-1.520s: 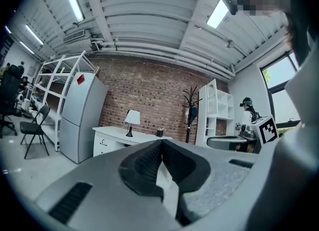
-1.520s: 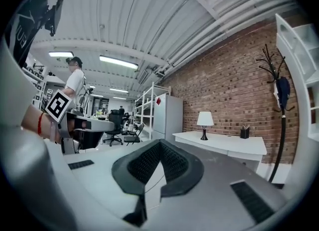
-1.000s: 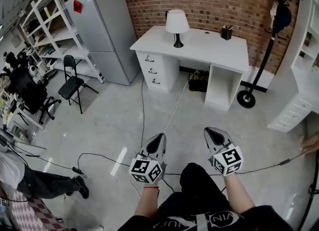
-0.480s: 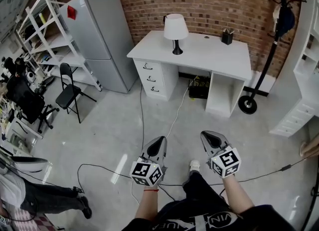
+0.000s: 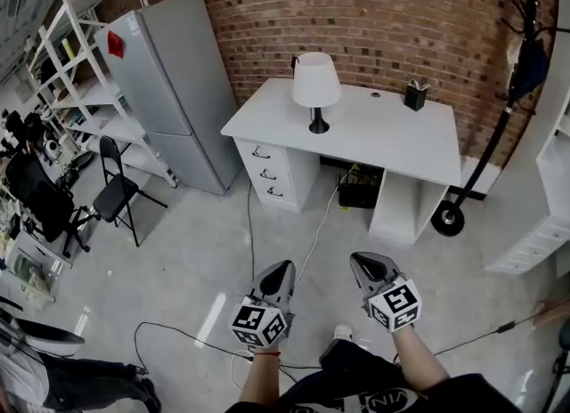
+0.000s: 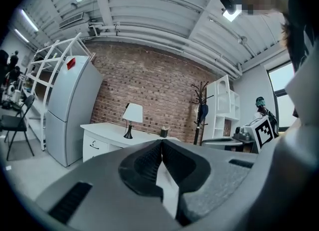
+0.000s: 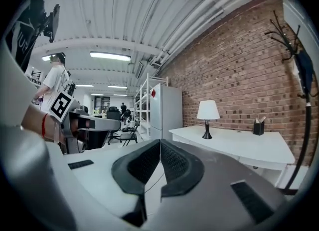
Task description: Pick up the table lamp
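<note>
The table lamp (image 5: 316, 89), white shade on a black stem and base, stands on a white desk (image 5: 392, 140) against the brick wall. It also shows small and far off as the lamp (image 6: 131, 118) in the left gripper view and as the lamp (image 7: 207, 116) in the right gripper view. My left gripper (image 5: 281, 268) and right gripper (image 5: 362, 262) are held side by side over the floor, well short of the desk. Both are shut with nothing between the jaws.
A grey fridge (image 5: 174, 82) stands left of the desk, with white shelving (image 5: 71, 55) beyond it. A black pen holder (image 5: 414, 95) sits on the desk. A coat stand (image 5: 499, 126) rises at right. Cables (image 5: 249, 224) cross the floor; a folding chair (image 5: 111, 193) stands at left.
Both grippers have moved forward with me toward the desk. The desk and lamp now look nearer and larger. The jaws stay shut.
</note>
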Action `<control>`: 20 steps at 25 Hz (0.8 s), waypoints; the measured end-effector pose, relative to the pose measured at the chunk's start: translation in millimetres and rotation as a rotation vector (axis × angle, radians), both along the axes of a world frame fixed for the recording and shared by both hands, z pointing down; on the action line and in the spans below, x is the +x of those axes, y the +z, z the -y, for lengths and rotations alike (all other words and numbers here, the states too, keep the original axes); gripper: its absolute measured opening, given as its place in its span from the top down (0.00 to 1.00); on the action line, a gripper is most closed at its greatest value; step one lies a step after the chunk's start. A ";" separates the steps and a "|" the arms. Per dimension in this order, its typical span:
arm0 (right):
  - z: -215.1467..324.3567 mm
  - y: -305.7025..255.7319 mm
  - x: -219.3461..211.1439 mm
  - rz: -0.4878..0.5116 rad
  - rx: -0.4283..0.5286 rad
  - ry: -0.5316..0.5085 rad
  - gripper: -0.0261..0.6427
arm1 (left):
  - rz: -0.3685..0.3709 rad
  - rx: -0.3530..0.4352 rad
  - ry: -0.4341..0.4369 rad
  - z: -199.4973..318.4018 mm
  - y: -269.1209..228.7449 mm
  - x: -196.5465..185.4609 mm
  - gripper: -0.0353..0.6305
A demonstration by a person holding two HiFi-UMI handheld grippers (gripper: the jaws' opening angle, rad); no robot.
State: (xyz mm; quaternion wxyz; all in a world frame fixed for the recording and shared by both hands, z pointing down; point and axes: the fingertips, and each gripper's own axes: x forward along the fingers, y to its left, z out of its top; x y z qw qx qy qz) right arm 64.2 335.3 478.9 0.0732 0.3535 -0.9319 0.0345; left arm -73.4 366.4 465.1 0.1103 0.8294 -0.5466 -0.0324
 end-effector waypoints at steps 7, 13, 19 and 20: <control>102.2 7.2 -0.2 -0.012 -0.005 -0.001 0.96 | -0.009 0.018 0.001 106.5 -3.1 1.8 0.93; 164.8 6.1 5.6 -0.023 0.007 -0.013 0.96 | -0.032 0.016 0.008 173.9 3.4 14.0 0.93; 192.5 19.3 11.5 -0.014 -0.037 0.009 0.96 | 0.016 0.002 0.057 201.6 2.6 25.5 0.93; 195.1 22.2 10.5 -0.013 -0.046 0.009 0.96 | 0.017 -0.003 0.053 205.1 3.0 22.6 0.93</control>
